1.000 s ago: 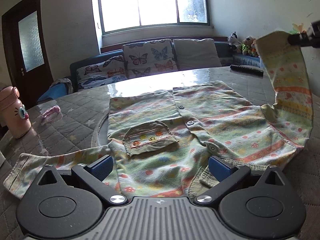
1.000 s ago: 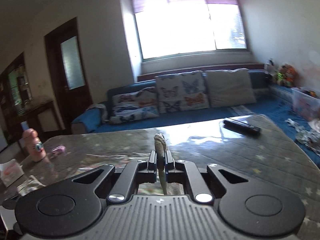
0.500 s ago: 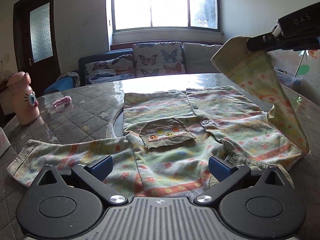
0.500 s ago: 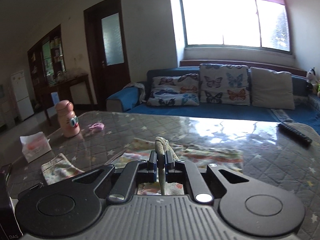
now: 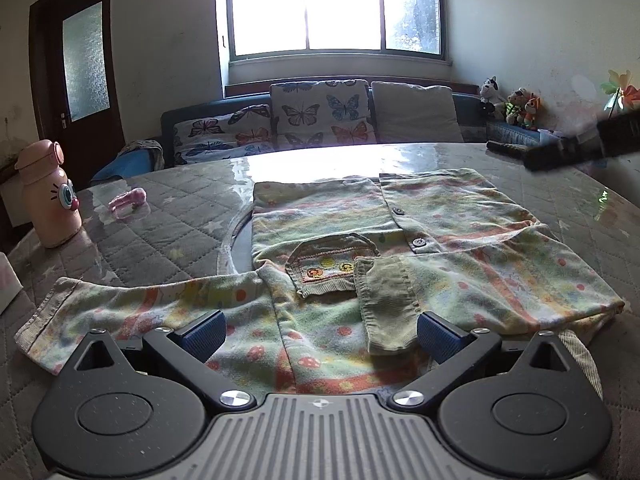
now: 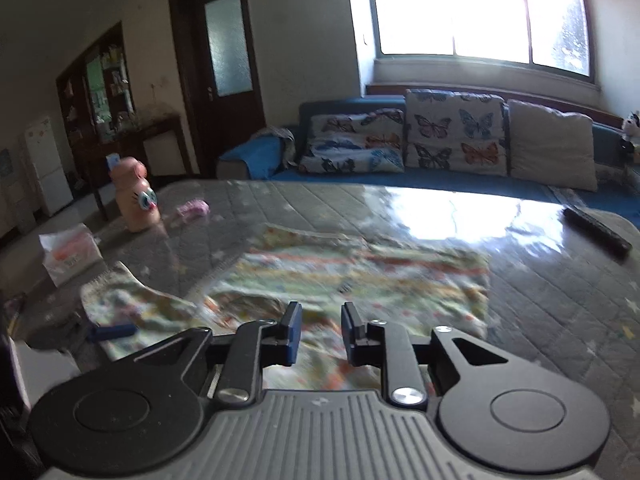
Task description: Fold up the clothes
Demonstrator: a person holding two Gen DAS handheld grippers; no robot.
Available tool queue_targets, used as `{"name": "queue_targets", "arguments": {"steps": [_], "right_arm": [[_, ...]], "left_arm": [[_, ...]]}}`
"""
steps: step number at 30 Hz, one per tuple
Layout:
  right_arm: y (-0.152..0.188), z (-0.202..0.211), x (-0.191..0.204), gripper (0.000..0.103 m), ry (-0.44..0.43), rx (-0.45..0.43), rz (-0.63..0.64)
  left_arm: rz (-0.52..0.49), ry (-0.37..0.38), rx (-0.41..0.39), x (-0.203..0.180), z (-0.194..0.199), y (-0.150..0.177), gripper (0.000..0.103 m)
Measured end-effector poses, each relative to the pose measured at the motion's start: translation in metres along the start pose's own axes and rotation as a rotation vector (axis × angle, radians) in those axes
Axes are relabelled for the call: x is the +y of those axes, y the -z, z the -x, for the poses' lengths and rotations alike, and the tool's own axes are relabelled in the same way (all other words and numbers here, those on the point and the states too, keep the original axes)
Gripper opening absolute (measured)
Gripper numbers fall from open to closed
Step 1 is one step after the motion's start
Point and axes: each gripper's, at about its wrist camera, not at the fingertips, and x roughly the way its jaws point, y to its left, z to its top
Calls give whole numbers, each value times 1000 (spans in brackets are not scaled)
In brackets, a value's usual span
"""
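Nearest the left wrist camera, the left claw (image 5: 320, 330) stands wide open with its blue pads apart over the collar end of the small pastel shirt with striped, dotted print (image 5: 400, 240), gripping nothing. The shirt lies flat, front up, on the grey quilted surface under a glossy clear cover (image 5: 168, 216); its right sleeve (image 5: 480, 276) is folded across the chest, the ribbed cuff lying beside the embroidered pocket (image 5: 328, 268), while the other sleeve (image 5: 132, 304) stretches out flat toward the left edge. In the right wrist view the right claw (image 6: 318, 334) hangs above the blurred shirt, its jaws opening with a narrow gap and no cloth between the pads. Farther off on the surface stand a pink cartoon-faced bottle (image 5: 48, 196) and a small pink object (image 5: 128, 200), well apart from the shirt, and a black remote control (image 6: 598, 230) lies near the far right edge. Beyond are a blue sofa with butterfly-print cushions (image 5: 316, 116) and a bright window (image 5: 336, 4).
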Motion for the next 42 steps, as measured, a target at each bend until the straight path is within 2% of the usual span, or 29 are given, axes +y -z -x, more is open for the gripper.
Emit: {"name": "queue_targets", "arguments": {"steps": [10, 13, 17, 19, 28, 32, 36, 42], "right_arm": [[64, -14, -42, 22, 102, 144, -62], [65, -12, -50, 23, 109, 145, -71], [48, -13, -52, 29, 105, 94, -66], [42, -17, -53, 29, 101, 77, -67], [41, -50, -64, 30, 123, 116, -68], [37, -45, -52, 38, 128, 110, -21], [30, -41, -26, 39, 68, 91, 47], [25, -46, 22, 43, -48, 83, 141]], "left_arm": [[-45, -21, 14, -9, -10, -6, 103], [-58, -29, 25, -11, -14, -6, 103], [-62, -34, 31, -12, -17, -7, 103], [-65, -35, 32, -14, -18, -7, 103], [-94, -69, 46, -13, -23, -5, 103], [-78, -85, 40, -6, -20, -5, 103], [-44, -105, 30, 5, -13, -7, 103], [32, -191, 17, 36, -4, -8, 103]]}}
